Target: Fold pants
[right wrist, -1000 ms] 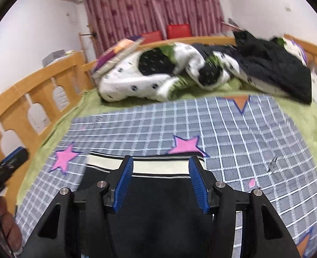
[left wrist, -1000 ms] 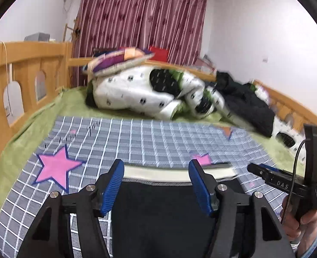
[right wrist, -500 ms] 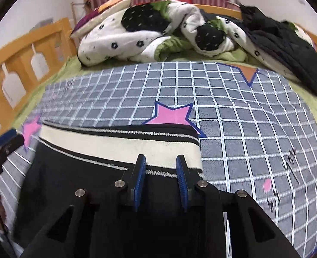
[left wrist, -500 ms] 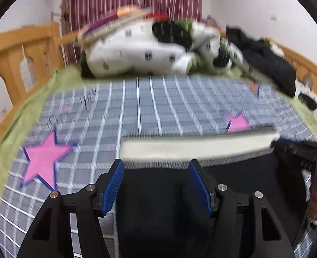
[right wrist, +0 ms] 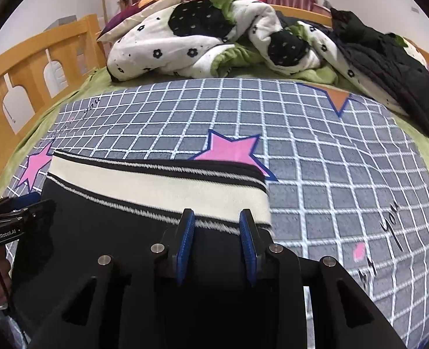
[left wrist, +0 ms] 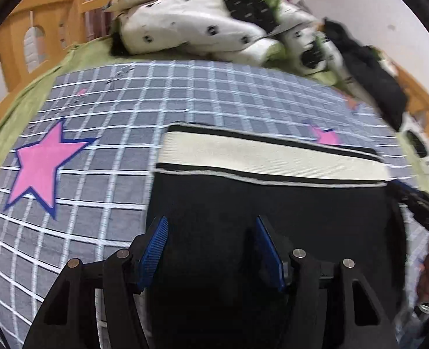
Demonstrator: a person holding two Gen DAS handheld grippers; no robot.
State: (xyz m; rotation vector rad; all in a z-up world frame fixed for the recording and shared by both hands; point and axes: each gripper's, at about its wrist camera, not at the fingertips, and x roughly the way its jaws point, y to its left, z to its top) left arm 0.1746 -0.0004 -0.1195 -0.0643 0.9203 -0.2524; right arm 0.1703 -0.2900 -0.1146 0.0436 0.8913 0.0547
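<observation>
1. In the lower centre of the left wrist view, the left hand-held gripper [left wrist: 211, 247] has its blue pads [left wrist: 153, 247] wide apart over the black cloth of the pants [left wrist: 261, 203]; nothing is clamped between them.
2. The pants lie flat on the checked blanket [left wrist: 103, 157] of the bed, the cream waistband [left wrist: 261, 157] running across the middle of the frame, a pink star [left wrist: 39, 165] at left. This view is blurred, so whether the pads touch the cloth cannot be told.
3. At the right edge, a dark blurred shape appears to be the other tool near the waistband's end; no more can be stated.
4. In the lower centre of the right wrist view, the right hand-held gripper [right wrist: 216, 247] has its pads narrowed but still parted, standing at the lower edge of the waistband [right wrist: 156, 192] near its right-hand corner. Whether cloth is actually pinched cannot be told.
5. The left hand-held gripper [right wrist: 13, 212] shows at the left edge, beside the opposite side of the pants [right wrist: 103, 250]. A heaped quilt [right wrist: 208, 32] lies at the upper frame, well apart.
6. Judgement: the step in hand is securing both waist corners. To do it well, each tool should take both layers at matching positions, close fully, and lift level so the fold falls square.
</observation>
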